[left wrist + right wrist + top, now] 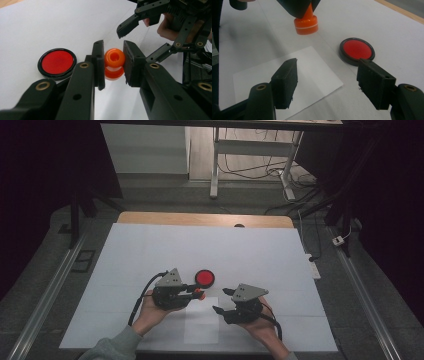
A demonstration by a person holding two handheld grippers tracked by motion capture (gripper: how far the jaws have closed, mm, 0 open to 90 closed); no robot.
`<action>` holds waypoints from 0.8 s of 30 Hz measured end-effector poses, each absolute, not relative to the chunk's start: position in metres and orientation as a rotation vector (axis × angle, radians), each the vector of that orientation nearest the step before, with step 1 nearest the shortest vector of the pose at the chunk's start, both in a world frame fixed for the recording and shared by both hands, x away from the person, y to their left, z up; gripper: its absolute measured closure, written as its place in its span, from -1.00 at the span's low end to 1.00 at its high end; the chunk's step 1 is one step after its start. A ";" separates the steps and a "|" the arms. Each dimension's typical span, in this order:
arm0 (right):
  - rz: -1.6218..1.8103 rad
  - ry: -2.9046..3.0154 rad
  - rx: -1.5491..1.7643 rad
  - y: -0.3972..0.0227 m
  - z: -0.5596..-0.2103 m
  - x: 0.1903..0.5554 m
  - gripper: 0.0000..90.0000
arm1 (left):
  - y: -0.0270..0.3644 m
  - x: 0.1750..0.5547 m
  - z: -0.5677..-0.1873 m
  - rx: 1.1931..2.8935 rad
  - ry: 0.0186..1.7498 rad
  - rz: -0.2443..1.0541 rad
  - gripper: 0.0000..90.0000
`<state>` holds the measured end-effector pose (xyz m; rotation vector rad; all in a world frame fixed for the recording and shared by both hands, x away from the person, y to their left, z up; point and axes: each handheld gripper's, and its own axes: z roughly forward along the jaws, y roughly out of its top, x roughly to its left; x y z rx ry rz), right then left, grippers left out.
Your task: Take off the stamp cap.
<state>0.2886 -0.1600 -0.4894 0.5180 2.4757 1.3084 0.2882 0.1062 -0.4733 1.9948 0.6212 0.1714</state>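
A person sits at a desk (150, 245) covered in white, holding a two-jawed claw in each hand. The left claw (113, 65) is pinching a small orange stamp (114, 63) by its rounded handle, the two black jaws pressed against either side of it. In the right gripper view the stamp's (306, 23) flat round base points down and hangs just above the desk, clear of the surface. A round black ink pad with a red centre (204, 278) lies flat on the desk just beyond the left claw (196, 293) in the high view, near the stamp but apart from it. A white sheet of paper (284, 77) lies flat in front of the person, between the two hands. The right claw (221, 300) is spread wide with nothing between its jaws, held low over the near right part of the desk, pointing toward the left claw.
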 end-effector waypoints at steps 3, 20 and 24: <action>1.303 2.486 0.520 -0.157 -0.490 0.289 -0.27 | 0.106 0.289 -0.474 1.996 0.621 0.169 0.61; 1.262 2.525 0.497 -0.139 -0.490 0.291 -0.26 | 0.104 0.289 -0.475 2.003 0.619 0.164 0.61; 1.266 2.533 0.494 -0.135 -0.491 0.291 -0.26 | 0.104 0.289 -0.475 2.007 0.617 0.162 0.61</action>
